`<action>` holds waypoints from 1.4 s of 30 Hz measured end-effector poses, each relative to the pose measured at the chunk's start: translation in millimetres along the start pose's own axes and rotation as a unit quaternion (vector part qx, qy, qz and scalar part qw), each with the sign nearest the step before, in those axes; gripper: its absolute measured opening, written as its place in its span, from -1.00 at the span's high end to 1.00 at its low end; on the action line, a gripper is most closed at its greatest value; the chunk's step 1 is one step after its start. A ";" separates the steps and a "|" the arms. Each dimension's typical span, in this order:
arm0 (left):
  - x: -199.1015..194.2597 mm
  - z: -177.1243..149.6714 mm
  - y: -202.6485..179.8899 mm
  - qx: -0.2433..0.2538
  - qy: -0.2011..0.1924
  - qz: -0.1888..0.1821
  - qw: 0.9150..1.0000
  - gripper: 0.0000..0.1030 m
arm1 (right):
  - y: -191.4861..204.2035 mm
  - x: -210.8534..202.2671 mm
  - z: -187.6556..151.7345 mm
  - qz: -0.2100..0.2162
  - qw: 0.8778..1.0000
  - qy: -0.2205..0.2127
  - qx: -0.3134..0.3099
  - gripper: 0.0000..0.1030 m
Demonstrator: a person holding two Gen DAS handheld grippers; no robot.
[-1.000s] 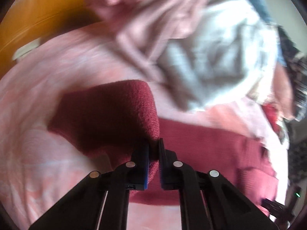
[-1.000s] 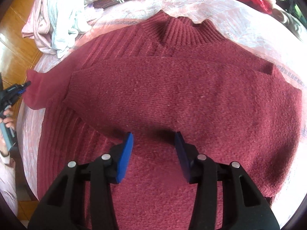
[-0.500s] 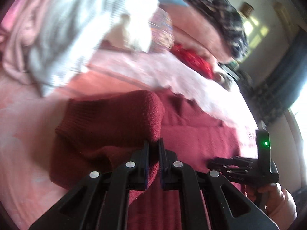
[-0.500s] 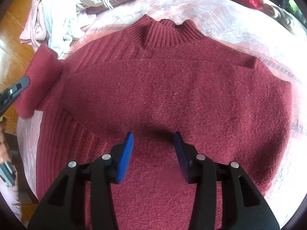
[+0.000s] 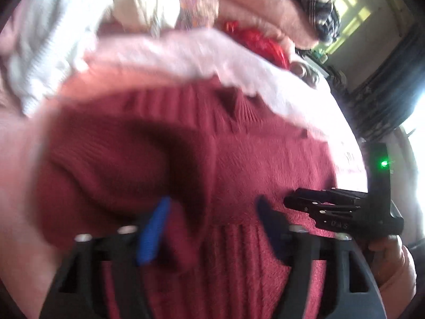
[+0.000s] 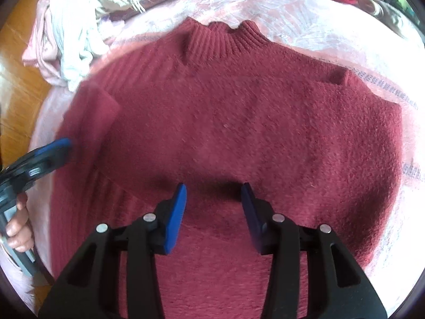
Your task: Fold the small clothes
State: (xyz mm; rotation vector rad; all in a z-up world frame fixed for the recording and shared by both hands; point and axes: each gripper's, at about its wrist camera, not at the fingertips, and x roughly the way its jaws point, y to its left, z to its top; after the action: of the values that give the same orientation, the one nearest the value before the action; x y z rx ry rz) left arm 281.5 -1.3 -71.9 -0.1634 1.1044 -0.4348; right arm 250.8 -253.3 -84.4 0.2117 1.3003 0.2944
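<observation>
The dark red sweater [image 6: 239, 122] lay flat on a pink bedspread [image 6: 305, 8], its ribbed collar toward the far side of the bed and its body filling most of the cover. Bare bedspread showed beyond the collar and along the right side; on the left the cover ended close to the sweater's edge, with orange wooden floor [image 6: 16, 85] below. A heap of white and pink clothes [image 6: 71, 37] crowded the far left corner, just beside the sweater's shoulder.

The left tool [image 5: 209, 228] sat over the sweater's left side with its jaws opening; a folded sleeve [image 5: 127, 164] bulged between and ahead of the blue pads, which were no longer pressing it (the view was blurred). The right tool [image 6: 213, 215] hovered over the lower middle of the sweater, jaws parted and gripping nothing, the knit lying flat beneath them.

The sweater was fuzzy, with ribbed bands down its left flank, and both sleeves lay folded across the chest.
</observation>
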 end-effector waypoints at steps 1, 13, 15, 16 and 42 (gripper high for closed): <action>-13.5 2.6 4.5 0.010 -0.014 0.018 1.000 -0.60 | 4.6 -0.2 2.5 0.012 1.000 -0.001 0.003 0.15; -14.9 1.0 109.1 -0.071 0.010 0.199 0.977 -0.73 | 105.0 37.5 34.8 0.061 0.998 0.004 -0.019 -0.07; -13.1 2.1 118.0 -0.067 0.013 0.209 0.976 -0.73 | 111.2 44.4 38.3 0.047 0.999 0.005 -0.020 -0.09; -12.4 -0.7 121.2 -0.065 0.015 0.210 0.975 -0.74 | 112.3 49.5 39.6 0.046 0.999 0.006 -0.017 -0.09; -13.9 -4.0 101.1 -0.077 -0.021 0.173 0.982 -0.90 | 87.8 -0.1 34.6 -0.059 0.993 -0.067 -0.079 0.41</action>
State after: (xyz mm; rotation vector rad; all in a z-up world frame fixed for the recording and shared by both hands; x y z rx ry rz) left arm 298.8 96.3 -96.6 -0.1135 1.0983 -0.0343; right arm 275.9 -170.0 -47.6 0.0194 1.1466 0.2760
